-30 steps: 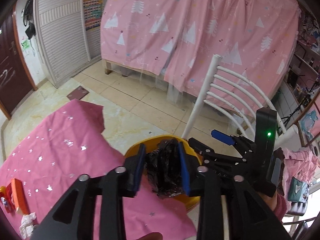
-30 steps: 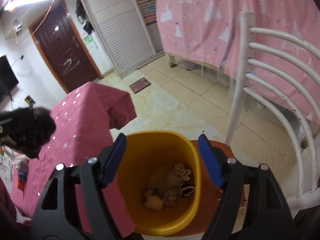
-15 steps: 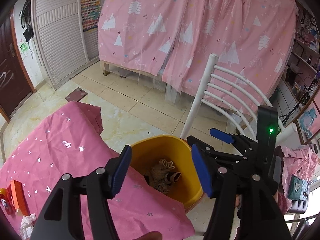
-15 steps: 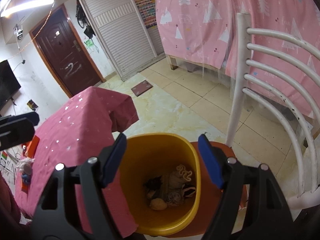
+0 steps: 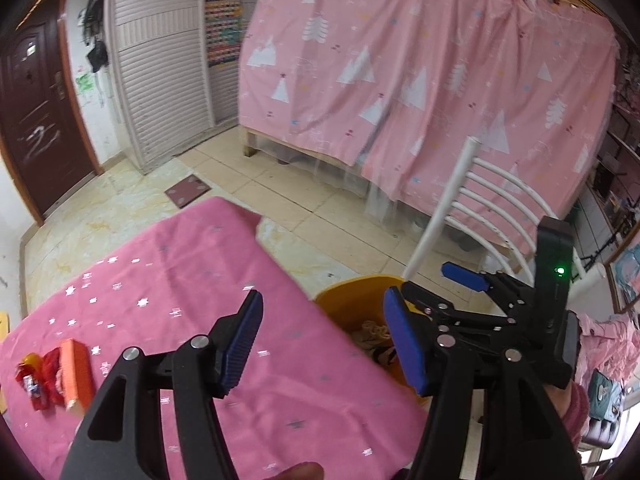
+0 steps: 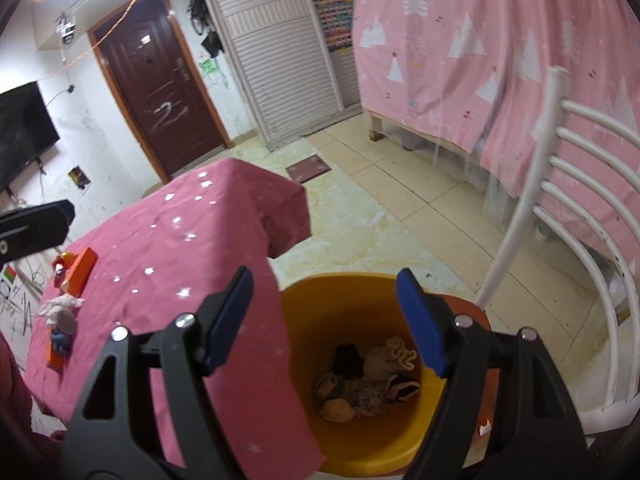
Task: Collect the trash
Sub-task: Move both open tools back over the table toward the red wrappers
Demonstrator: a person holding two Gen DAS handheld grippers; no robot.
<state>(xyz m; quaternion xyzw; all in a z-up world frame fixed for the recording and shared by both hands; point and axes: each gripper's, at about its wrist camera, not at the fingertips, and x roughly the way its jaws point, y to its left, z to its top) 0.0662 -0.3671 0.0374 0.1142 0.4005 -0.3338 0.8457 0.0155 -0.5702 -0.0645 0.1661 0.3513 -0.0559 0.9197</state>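
A yellow bin (image 6: 340, 282) stands beside the pink-clothed table (image 6: 180, 240). Crumpled trash (image 6: 372, 380) lies at its bottom, with a black wad (image 6: 348, 360) on top. My right gripper (image 6: 324, 320) hangs open over the bin with nothing between its fingers. My left gripper (image 5: 322, 340) is open and empty above the table's edge, the bin (image 5: 352, 296) just right of it. More trash lies on the cloth: an orange box (image 5: 76, 372), red wrappers (image 5: 36, 380), a white tissue (image 6: 60, 306) and a small blue thing (image 6: 60, 338).
A white slatted chair (image 6: 560, 200) stands right of the bin, whose base rests on the chair's orange seat (image 6: 460, 304). Pink curtains (image 5: 400, 80) hang behind. Tiled floor (image 6: 380, 200) lies beyond the table. A hand in a pink sleeve (image 5: 576, 404) holds the right gripper.
My left gripper opened and let the black wad drop into the bin, then drew back to the left over the table. The right gripper pulled back and up a little, still open.
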